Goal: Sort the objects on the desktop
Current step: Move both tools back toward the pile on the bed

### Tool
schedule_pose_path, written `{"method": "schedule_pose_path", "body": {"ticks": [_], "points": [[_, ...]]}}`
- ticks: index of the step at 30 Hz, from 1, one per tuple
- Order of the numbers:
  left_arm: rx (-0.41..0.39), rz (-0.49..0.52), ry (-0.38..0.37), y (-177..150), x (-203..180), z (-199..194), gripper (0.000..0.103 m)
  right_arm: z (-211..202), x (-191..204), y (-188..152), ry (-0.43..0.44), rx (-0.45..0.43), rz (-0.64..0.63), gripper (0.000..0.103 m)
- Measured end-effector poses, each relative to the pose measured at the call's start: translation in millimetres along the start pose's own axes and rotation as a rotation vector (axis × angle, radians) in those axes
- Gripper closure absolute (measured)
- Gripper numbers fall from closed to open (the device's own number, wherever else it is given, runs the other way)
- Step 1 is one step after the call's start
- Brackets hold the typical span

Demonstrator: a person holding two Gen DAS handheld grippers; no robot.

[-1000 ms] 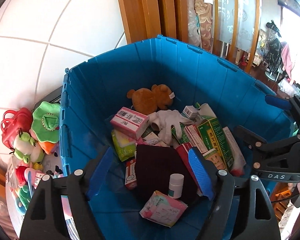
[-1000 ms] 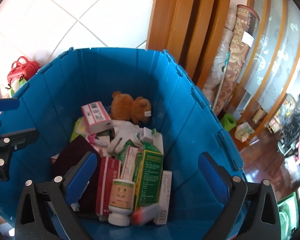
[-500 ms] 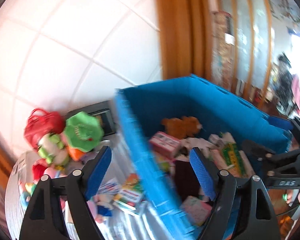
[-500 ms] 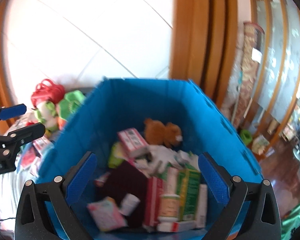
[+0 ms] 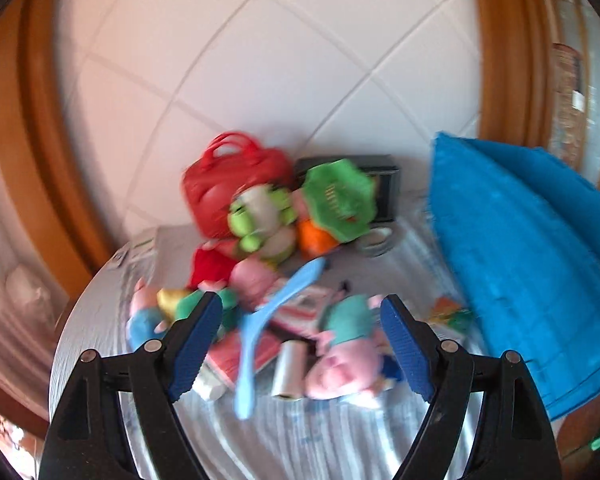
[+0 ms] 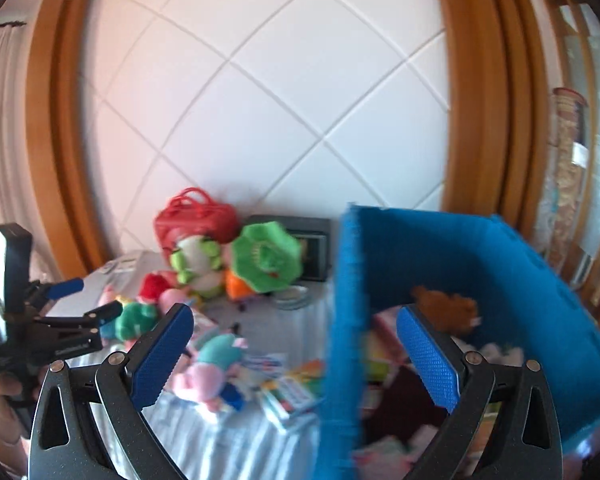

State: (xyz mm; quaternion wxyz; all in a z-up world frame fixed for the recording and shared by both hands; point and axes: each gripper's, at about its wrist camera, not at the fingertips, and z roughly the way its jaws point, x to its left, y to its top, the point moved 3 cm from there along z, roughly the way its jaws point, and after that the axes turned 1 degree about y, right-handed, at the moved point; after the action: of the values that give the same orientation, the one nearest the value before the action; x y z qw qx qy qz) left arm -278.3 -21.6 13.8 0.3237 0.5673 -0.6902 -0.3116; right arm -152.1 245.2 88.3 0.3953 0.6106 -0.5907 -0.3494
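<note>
While both views are smeared by motion blur, the left gripper (image 5: 302,344) hangs with its jaws spread wide and nothing between them above a pile of toys on a table with a pale striped cloth (image 5: 300,440). Below it lie a pink pig toy (image 5: 348,356), a light blue plastic spoon (image 5: 274,320) and a small white bottle (image 5: 288,368). Farther back, a red handbag (image 5: 232,176), a green frog toy (image 5: 260,220) and a green hat (image 5: 338,200) sit against the white tiled wall (image 5: 260,60). The right gripper (image 6: 294,356), equally wide and empty, straddles the near wall of the blue bin (image 6: 480,264), which stands just right of the pile and holds a brown teddy bear (image 6: 448,308) among boxes.
</note>
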Motion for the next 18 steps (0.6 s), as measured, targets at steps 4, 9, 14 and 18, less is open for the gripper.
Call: {"method": "schedule_pose_path", "body": {"ticks": [4, 9, 14, 18], "points": [[0.098, -0.057, 0.084, -34.0, 68.1, 39.0, 0.022, 36.3, 43.4, -15.4, 0.048, 0.05, -0.014, 0.0], [0.225, -0.154, 0.215, -78.5, 141.8, 89.8, 0.022, 97.0, 72.0, -48.7, 0.014, 0.158, 0.001, 0.0], [0.303, -0.217, 0.222, -110.2, 172.5, 134.1, 0.022, 153.5, 66.5, -90.9, -0.034, 0.298, 0.054, 0.0], [0.368, -0.254, 0.21, -135.4, 180.9, 174.4, 0.022, 188.8, 57.8, -113.1, -0.053, 0.376, 0.088, 0.0]]}}
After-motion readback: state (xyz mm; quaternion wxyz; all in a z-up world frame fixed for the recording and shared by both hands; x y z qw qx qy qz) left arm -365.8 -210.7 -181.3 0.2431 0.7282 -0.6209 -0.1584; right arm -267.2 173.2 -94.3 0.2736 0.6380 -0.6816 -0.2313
